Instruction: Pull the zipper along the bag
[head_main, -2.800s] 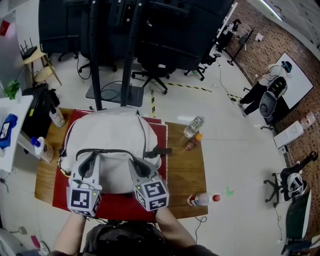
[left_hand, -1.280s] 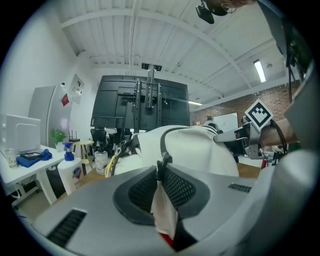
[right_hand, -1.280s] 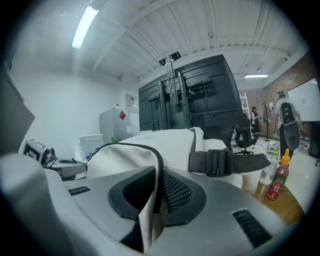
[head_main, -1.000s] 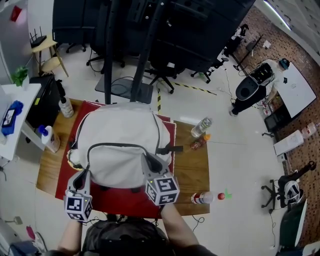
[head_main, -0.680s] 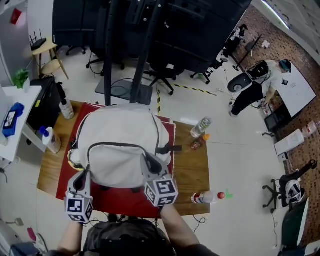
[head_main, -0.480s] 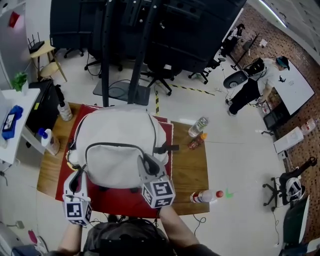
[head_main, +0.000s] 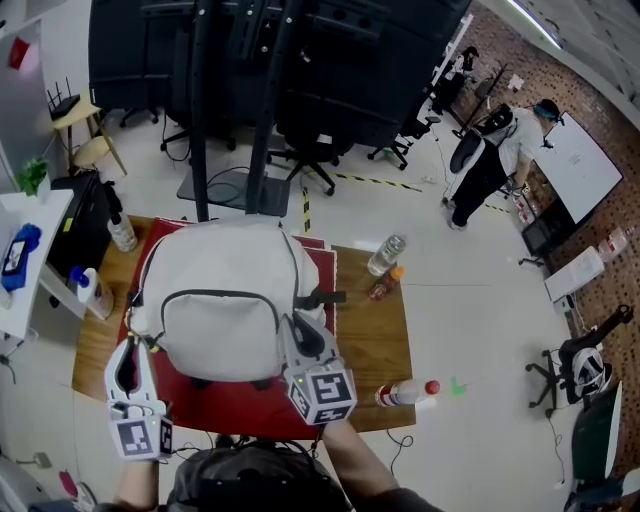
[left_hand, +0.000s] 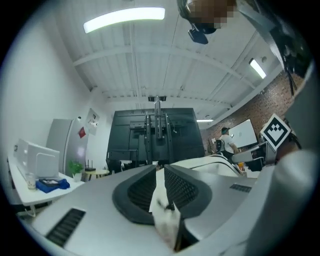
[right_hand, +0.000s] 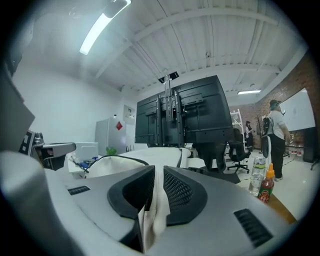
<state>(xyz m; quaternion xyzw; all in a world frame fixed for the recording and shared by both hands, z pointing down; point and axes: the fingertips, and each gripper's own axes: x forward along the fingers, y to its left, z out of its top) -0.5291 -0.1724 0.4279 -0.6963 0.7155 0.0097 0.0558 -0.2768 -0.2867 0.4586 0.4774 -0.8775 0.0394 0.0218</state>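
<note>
At the 9 o'clock edge of the table (head_main: 375, 340) a spray bottle (head_main: 88, 290) is crowding the left gripper (head_main: 127, 345). This gripper is pointing to 12 o'clock at the 8 o'clock corner of the bag (head_main: 225, 300), pinching white fabric while its jaws are easing apart. The bag is lying mid-table on a red mat (head_main: 230, 405). The right gripper (head_main: 296, 328) is leaning toward 11 o'clock at the 4 o'clock corner, jaws tightening on a fold of fabric. Bare wood is lying open at 3 o'clock, up to a water bottle (head_main: 386, 254).

Left hand-held gripper (head_main: 129, 345) opening, right (head_main: 298, 328) closing, around fabric (right_hand: 153, 215).
</note>
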